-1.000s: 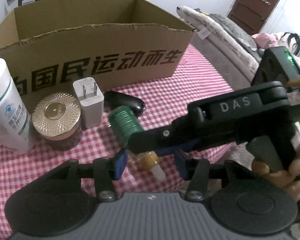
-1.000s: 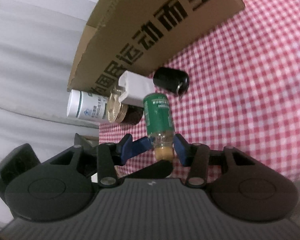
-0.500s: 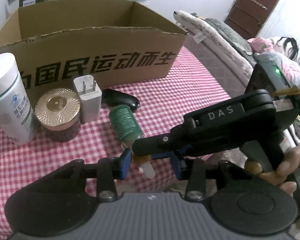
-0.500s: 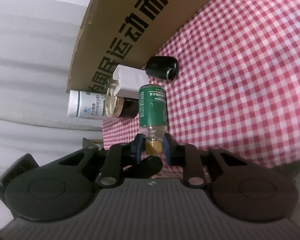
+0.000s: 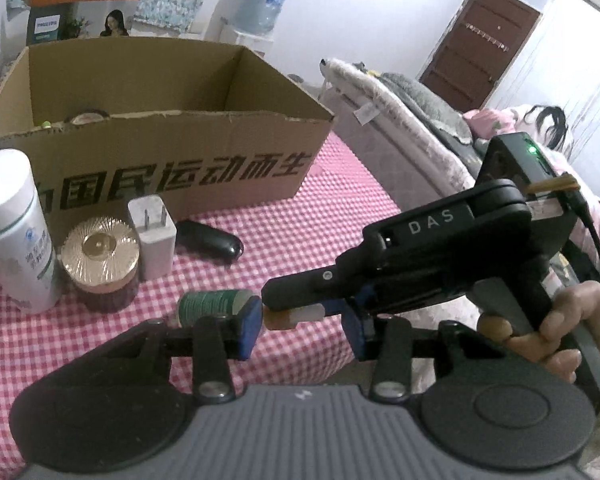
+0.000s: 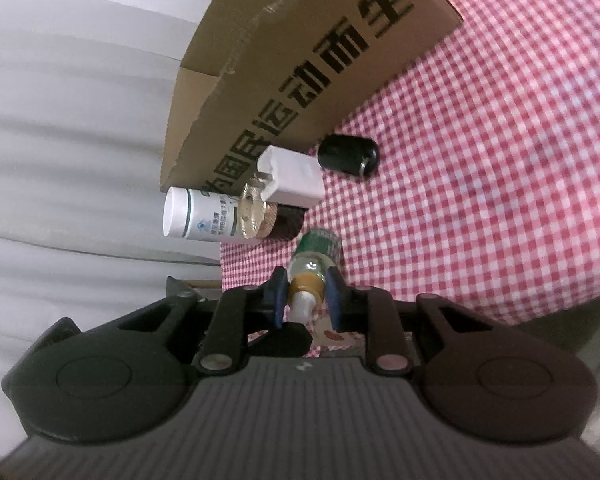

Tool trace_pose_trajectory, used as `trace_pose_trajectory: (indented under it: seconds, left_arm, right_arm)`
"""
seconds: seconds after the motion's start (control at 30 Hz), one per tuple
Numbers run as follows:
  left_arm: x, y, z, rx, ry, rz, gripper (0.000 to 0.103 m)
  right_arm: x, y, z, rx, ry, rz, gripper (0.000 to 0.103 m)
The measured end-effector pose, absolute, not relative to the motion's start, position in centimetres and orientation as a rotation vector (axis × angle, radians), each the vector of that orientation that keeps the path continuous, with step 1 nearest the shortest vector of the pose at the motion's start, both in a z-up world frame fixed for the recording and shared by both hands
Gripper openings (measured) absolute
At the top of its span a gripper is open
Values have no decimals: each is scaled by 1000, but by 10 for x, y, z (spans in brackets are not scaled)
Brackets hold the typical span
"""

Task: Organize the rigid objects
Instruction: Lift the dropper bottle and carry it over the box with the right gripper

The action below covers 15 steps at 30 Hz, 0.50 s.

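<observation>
1. The right tool (image 6: 306, 300) is closed on the small green-labelled bottle (image 6: 315, 254). The blue pads (image 6: 334, 296) are pressed against the gold collar at the neck, one on each side, with the white nozzle pointing back toward the tool body.
2. In the left wrist view, the right tool (image 5: 300, 312) is seen from the side, reaching in from the right. The green-labelled bottle (image 5: 210, 306) is held lying roughly level, above the near part of the worktop (image 5: 320, 220).
3. The left tool (image 5: 302, 326) is held with a wide gap between its blue pads (image 5: 250, 328). Nothing is gripped by it. The bottle's neck and the tip of the right tool appear in the gap between the pads; whether either pad is touched by them cannot be told.
4. The worktop is covered by a red-and-white checked cloth.
5. An open cardboard box (image 5: 172, 160), printed with black Chinese characters, is placed at the back of the worktop. A few small items are partly visible inside it at its left end.
6. A row of items is set just in front of the box:
   - a white cylindrical container (image 5: 14, 232), upright, at the left;
   - a dark jar with a gold ribbed lid (image 5: 100, 256), beside it;
   - a white plug adapter (image 5: 152, 232), standing with its prongs up;
   - a black oval object (image 5: 210, 238), lying flat at the right.
7. A person's hand (image 5: 556, 328) is wrapped around the handle of the right tool.
</observation>
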<state>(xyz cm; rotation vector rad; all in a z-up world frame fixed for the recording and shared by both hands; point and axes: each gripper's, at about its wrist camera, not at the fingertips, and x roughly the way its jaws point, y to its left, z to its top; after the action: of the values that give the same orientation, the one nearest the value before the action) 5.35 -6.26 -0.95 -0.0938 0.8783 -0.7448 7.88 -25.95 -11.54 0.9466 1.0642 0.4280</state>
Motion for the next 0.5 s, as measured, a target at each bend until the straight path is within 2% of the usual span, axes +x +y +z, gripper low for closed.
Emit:
trace_pose_trajectory:
  seconds: [0.5]
  left_arm:
    - [67, -22, -8, -230, 822, -715, 46]
  right_arm:
    - [120, -209, -69, 642, 1076, 426, 19]
